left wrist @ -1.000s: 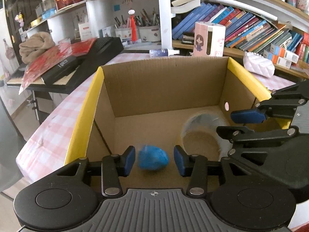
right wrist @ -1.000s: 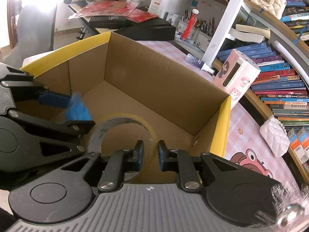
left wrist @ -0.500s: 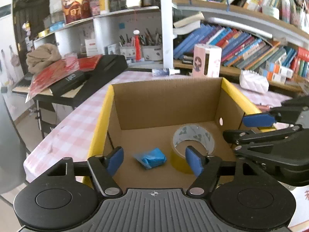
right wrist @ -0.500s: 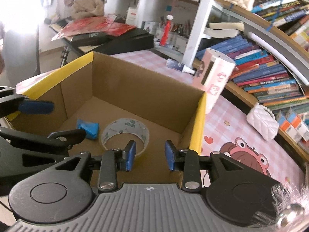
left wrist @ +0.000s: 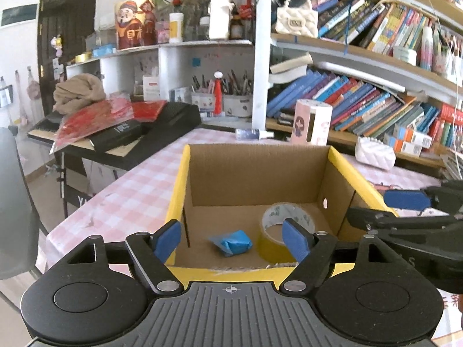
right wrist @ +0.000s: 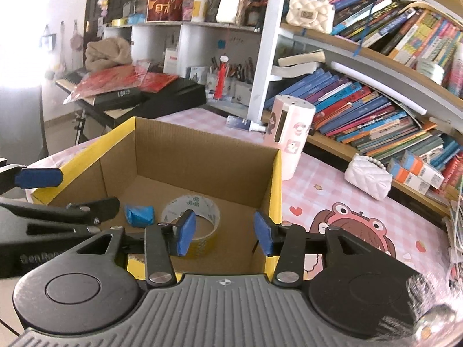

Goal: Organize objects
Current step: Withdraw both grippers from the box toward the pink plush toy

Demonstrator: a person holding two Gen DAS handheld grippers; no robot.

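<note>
Both claws, left and right, opening and empty above the box; tape and blue packet deposited; next, likely fetching another item.

Both views sit just behind their own tool, looking forward and downward along its two fingers into the same open cardboard box, from close above its near rim. The left wrist view faces the box almost squarely, with the far wall straight ahead; the other tool enters at its right edge. The right wrist view looks from further right and is turned, so the box shows corner-on, and the other tool enters at its left edge. Both views share the box's inside, the pink checked surface beyond it, and the bookshelves behind.
</note>
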